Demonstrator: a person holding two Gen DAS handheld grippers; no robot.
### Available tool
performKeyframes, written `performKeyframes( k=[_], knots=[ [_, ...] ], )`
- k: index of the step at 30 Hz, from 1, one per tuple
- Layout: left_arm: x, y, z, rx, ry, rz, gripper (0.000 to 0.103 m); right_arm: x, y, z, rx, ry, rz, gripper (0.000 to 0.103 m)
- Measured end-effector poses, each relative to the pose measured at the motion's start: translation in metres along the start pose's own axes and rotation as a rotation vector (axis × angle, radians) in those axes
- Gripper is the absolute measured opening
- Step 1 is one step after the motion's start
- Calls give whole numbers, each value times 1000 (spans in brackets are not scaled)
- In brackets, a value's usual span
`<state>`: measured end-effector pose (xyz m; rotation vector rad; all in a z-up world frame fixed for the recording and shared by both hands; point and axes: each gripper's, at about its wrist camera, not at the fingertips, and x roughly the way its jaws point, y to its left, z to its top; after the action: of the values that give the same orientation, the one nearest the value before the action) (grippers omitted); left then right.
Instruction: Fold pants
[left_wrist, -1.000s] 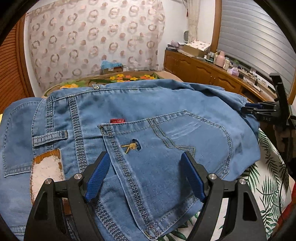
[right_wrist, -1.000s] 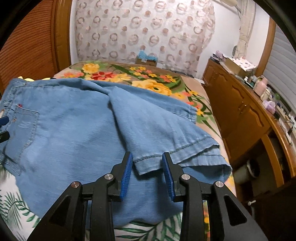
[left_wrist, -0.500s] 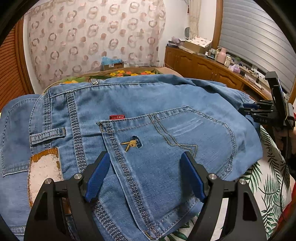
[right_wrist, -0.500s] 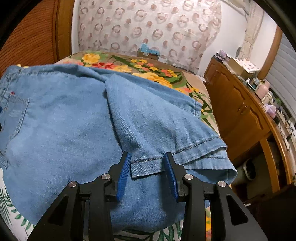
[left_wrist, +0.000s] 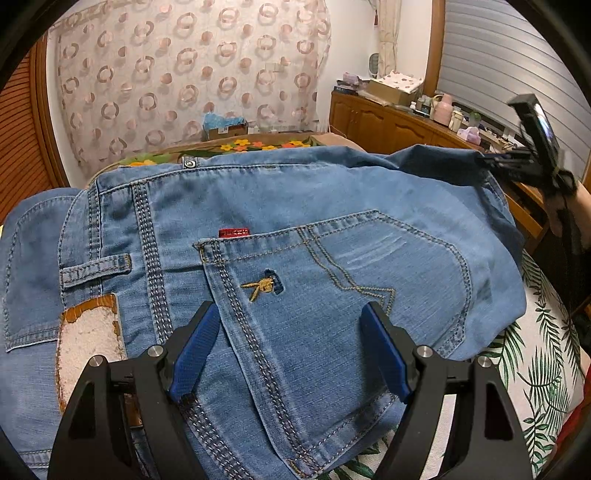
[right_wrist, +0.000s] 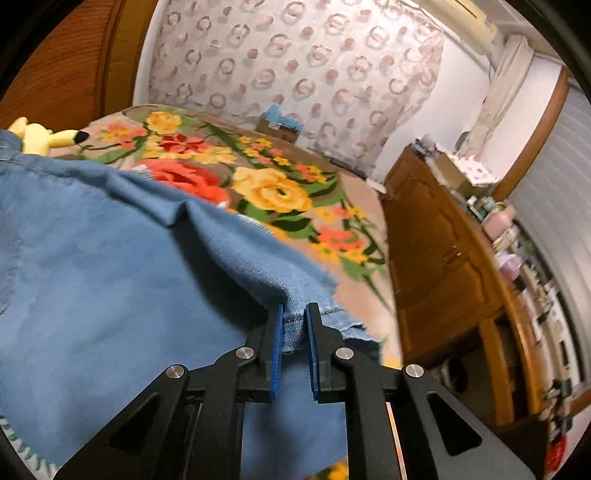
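Matt denim pants (left_wrist: 332, 221), glossy wood cabinet (right_wrist: 436, 251)

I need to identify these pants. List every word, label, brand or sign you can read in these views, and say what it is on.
Red tab above the back pocket of the jeans: has lettering, too small and blurred to read.
Embroidered emblem on that pocket: a picture, no letters.
Waistband patch: worn blank, no legible text.
Button: too small to read.
Right wrist view: no text.

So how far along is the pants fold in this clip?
Early. The jeans lie spread on the bed, seat side up with the back pocket showing. In hand: the right tool is pinched on a leg hem, lifting it. The left tool hovers open over the pocket. Left: carrying the leg across and the later folds.
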<state>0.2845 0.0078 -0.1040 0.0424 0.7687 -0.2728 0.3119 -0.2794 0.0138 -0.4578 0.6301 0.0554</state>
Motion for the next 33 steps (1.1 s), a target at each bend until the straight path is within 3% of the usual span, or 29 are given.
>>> performKeyframes(
  k=[4, 17, 19, 22, 33],
  knots=[
    [1, -2, 0, 1, 4, 3, 80, 21, 2, 13, 8, 12, -40, 12],
    [3, 0, 0, 1, 8, 3, 80, 85, -6, 50, 129, 75, -48, 12],
    [3, 0, 0, 1, 8, 3, 80, 86, -12, 52, 160, 85, -34, 24],
    [3, 0, 0, 2, 9, 4, 80, 77, -17, 48, 190, 76, -9, 37],
    [4, 1, 0, 4, 9, 7, 80, -18, -15, -32, 258, 36, 161, 50]
  ],
)
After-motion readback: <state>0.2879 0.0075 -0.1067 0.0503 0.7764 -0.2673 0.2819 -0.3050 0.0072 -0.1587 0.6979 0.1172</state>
